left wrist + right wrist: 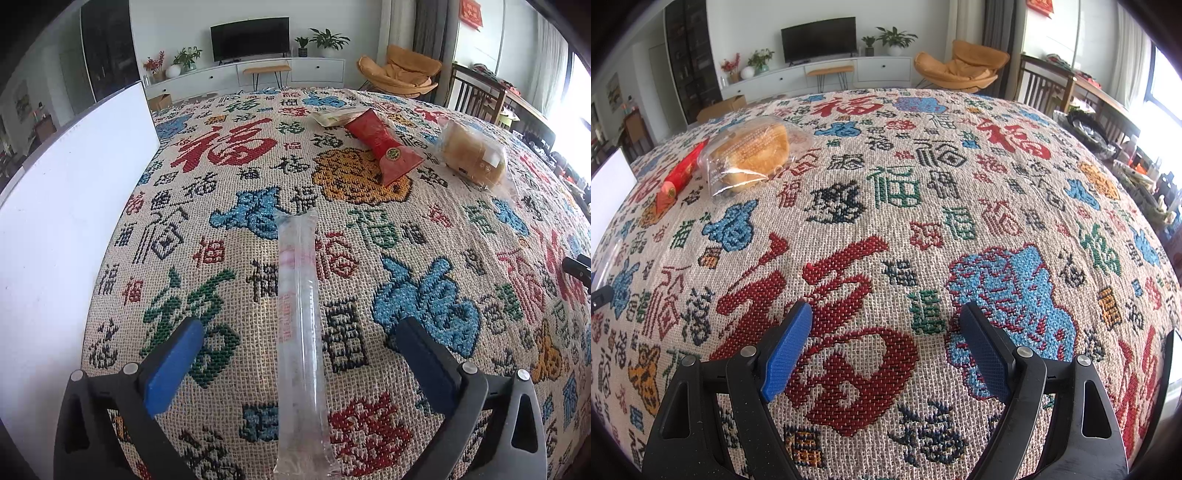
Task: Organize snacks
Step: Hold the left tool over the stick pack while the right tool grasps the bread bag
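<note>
A: Left gripper [295, 354] spread wide; tube [299, 332] lies loose on the cloth [369, 229] between its jaws.

B: Right gripper [886, 343] empty, open. Bread [753, 155] likely next.

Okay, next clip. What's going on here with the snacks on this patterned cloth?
A person is sorting snacks with two handheld claws. The left claw is wide open around a long clear snack tube that lies on the cloth, its pads not touching it. The right claw hangs open over bare cloth, holding nothing. A red packet and bagged bread lie farther off.
</note>
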### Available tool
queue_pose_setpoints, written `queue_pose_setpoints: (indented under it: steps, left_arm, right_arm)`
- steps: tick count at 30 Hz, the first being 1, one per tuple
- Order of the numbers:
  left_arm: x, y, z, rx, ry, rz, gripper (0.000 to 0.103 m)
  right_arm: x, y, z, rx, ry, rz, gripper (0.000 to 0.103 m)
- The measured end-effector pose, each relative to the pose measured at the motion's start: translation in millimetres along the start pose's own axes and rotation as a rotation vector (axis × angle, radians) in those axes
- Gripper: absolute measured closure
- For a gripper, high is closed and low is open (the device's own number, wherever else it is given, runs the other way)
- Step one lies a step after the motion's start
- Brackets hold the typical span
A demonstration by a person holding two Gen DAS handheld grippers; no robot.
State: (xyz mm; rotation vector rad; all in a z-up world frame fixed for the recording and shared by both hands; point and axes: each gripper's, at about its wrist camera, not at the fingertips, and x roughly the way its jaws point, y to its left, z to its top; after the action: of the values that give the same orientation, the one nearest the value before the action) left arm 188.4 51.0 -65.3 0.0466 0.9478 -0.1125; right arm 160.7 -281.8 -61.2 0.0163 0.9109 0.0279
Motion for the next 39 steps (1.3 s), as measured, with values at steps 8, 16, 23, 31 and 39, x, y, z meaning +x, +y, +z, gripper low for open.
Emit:
queue_pose_setpoints:
  steps: [8,16,23,31,39]
  left_arm:
    - [0,0,0,0.000,0.000,0.000,0.000]
    - [1,0,0,-0.001,0.000,-0.002,0.000]
    - [2,0,1,-0.001,0.000,-0.002,0.000]
    - [2,0,1,-0.001,-0.001,-0.002,0.000]
    - [3,-1,1,-0.002,-0.001,-0.002,0.000]
  right_arm:
    - [0,0,0,-0.001,0.001,-0.001,0.018]
    - [1,1,20,-0.048,0.041,0.148,0.016]
    - [-16,36,134,-0.097,-0.161,0.353,0.016]
    - [94,86,183,-0.010,0.123,0.446,0.016]
    - [82,141,143,-0.318,0.049,0.305,0.008]
